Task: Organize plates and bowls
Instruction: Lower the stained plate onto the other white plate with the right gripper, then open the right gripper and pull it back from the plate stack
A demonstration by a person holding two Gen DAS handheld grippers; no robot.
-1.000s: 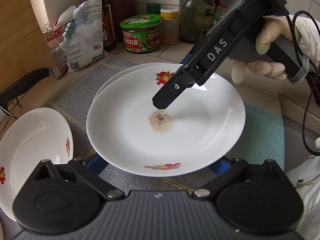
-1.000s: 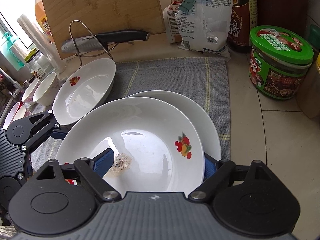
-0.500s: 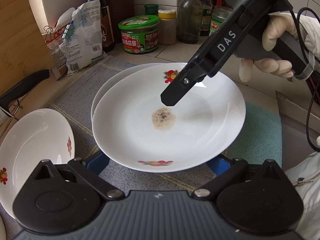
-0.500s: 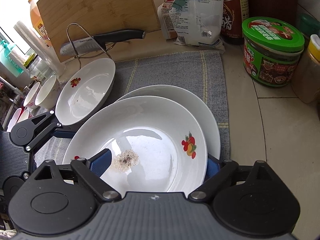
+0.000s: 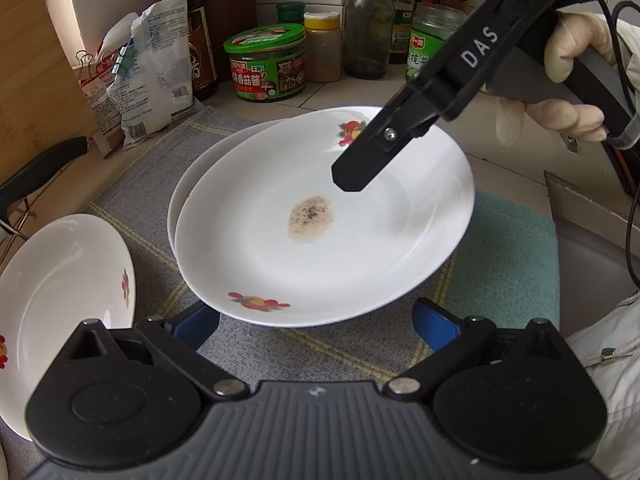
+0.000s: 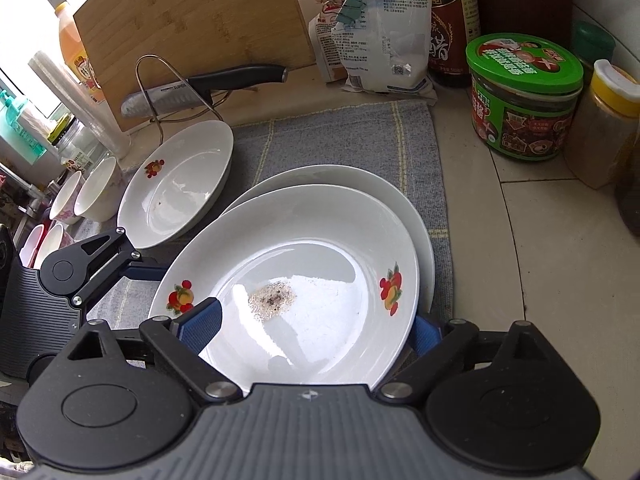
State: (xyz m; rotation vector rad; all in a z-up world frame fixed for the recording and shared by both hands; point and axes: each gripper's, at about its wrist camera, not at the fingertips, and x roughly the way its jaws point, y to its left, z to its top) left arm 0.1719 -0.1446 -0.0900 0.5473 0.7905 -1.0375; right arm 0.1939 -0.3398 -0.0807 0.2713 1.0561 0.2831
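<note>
a kitchen counter with a grey mat (image 6: 344, 136), jars and bottles behind it. on the mat a stained top plate (image 5: 320, 216) sits stacked on a second plate (image 6: 348, 178), both directly ahead of each gripper. the right gripper (image 6: 316, 322) straddles the top plate's near rim, jaws opening, pads not pressing. the left gripper (image 5: 316, 326) is open, rim between its fingers, untouched. a third plate (image 6: 176, 184) lies further left, beside the left gripper.
</note>
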